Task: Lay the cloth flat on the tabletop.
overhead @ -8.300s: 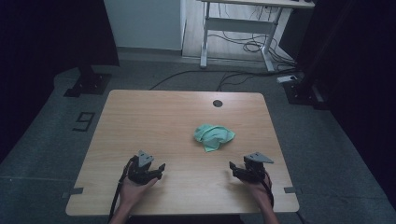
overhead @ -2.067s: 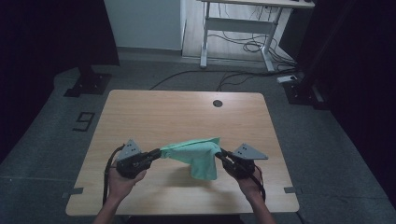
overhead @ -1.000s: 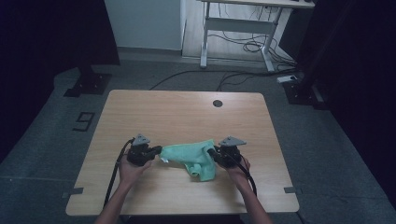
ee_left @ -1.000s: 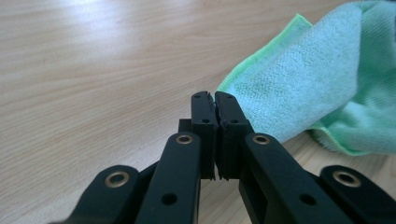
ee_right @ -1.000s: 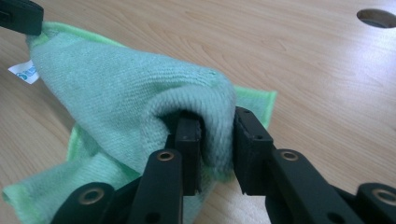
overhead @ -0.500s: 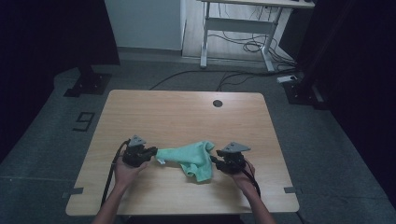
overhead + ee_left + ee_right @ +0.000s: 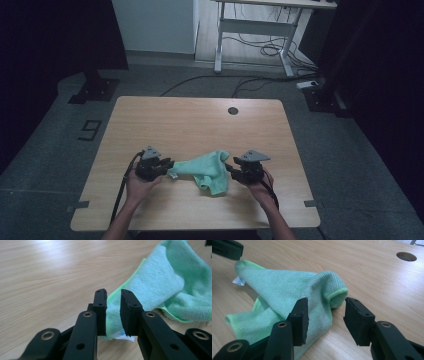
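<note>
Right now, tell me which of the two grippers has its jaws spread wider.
The right gripper: a broad gap beside the green cloth's folded end. The left gripper shows a narrow slit. Both have just been opening.

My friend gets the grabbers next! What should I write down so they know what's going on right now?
Left gripper: jaws have just been opening, a narrow gap now, with a corner of the green cloth between them, not pinched.
Right gripper: jaws have just been opening, wider apart, the cloth's other end in front of them, let go.
Cloth: lying on the wooden table between both grippers, bunched and partly stretched out, white tag by the left jaws.
Done: cloth set down.
Left: probably smoothing or folding it; it is not flat yet.
</note>
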The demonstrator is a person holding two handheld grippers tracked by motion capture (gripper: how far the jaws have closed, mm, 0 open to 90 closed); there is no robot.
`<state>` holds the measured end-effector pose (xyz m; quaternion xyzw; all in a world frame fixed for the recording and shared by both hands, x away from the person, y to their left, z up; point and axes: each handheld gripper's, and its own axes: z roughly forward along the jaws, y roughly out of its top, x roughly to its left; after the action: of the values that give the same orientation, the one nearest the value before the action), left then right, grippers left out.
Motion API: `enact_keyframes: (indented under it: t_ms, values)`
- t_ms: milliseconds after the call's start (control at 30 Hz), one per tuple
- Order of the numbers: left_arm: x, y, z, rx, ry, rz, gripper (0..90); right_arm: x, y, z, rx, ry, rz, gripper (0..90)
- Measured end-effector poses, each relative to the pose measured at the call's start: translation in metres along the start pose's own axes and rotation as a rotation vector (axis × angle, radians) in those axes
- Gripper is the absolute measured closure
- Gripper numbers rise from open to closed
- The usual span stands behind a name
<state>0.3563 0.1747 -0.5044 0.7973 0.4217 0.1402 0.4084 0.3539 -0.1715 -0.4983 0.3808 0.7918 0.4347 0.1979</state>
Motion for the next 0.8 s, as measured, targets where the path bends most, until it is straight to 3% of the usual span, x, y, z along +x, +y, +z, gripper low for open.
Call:
enact_keyframes:
  t_ms: [200,467,600,667,800]
  values:
    - [-0.006,-0.003,0.016,0.046,-0.014,0.013,71.2,0.009,-0.001,0.005,-0.003,0.017,-0.001,53.4]
    - [-0.008,-0.01,0.029,0.082,-0.022,0.012,71.2,0.019,-0.013,-0.008,-0.021,0.043,0.013,51.9]
    - [-0.009,-0.011,0.032,0.087,-0.022,0.013,71.4,0.027,-0.022,-0.006,0.013,0.046,0.009,50.3]
    - [-0.01,-0.012,0.033,0.088,-0.022,0.014,71.5,0.029,-0.026,-0.001,0.042,0.026,0.004,49.7]
    - [-0.011,-0.014,0.035,0.099,-0.023,0.021,72.2,0.03,-0.035,0.008,0.086,0.035,0.026,52.2]
